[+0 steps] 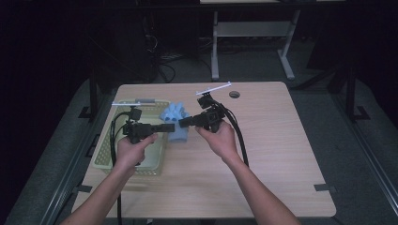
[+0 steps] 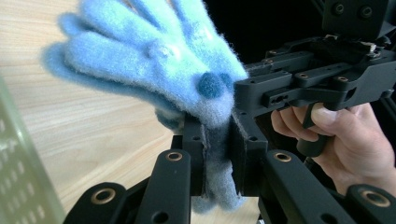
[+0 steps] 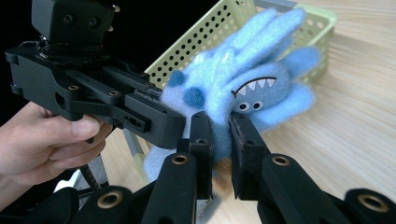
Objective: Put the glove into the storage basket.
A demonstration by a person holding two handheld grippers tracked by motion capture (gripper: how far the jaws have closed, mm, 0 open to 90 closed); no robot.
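Observation:
A fluffy blue monster glove (image 1: 174,114) with dark blue spots, two eyes and a toothy grin hangs above the table, just right of the basket. Both grippers grip it from opposite sides. My left gripper (image 1: 172,127) is shut on the cuff, and in the left gripper view the pads pinch the blue fabric (image 2: 215,154) while the glove's fingers (image 2: 140,51) fan out above. My right gripper (image 1: 184,123) is shut on the same glove (image 3: 247,79), its jaws (image 3: 222,130) squeezing the fleece below the face. The two grippers' tips almost meet.
A pale green perforated basket (image 1: 104,157) sits on the left of the wooden table (image 1: 281,154), under my left hand; its wall (image 3: 205,42) stands behind the glove. A round cable hole (image 1: 234,94) lies near the far edge.

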